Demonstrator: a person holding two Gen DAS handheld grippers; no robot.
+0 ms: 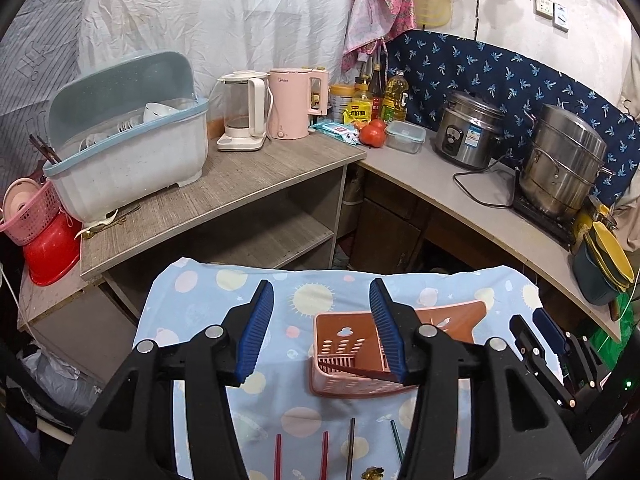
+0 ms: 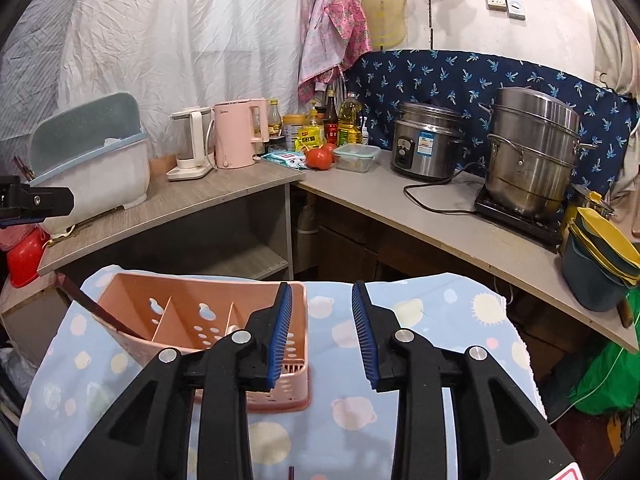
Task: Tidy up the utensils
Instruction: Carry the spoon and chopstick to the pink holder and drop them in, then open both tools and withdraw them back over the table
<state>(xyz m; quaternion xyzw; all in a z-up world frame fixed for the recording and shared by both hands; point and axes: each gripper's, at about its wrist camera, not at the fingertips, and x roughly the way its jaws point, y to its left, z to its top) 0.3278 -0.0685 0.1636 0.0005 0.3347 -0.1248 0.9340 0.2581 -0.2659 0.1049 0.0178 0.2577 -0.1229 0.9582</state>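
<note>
The basket [image 1: 352,354] stands on the tabletop [image 1: 208,308] just ahead of the left claw [image 1: 322,334], toward its right finger. One chopstick [image 1: 360,372] lies in it. More chopsticks [image 1: 325,454] lie below the claw. The right claw [image 2: 322,336] has the basket at its left.

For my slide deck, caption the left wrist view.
Open left gripper above pink utensil basket, chopsticks waiting on patterned cloth.

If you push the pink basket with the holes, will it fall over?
Probably it slides or tips easily. The pink basket looks like thin, hole-filled plastic, so likely light. It stands on soft cloth, and one chopstick leans out its side, which might nudge it off balance.
</note>
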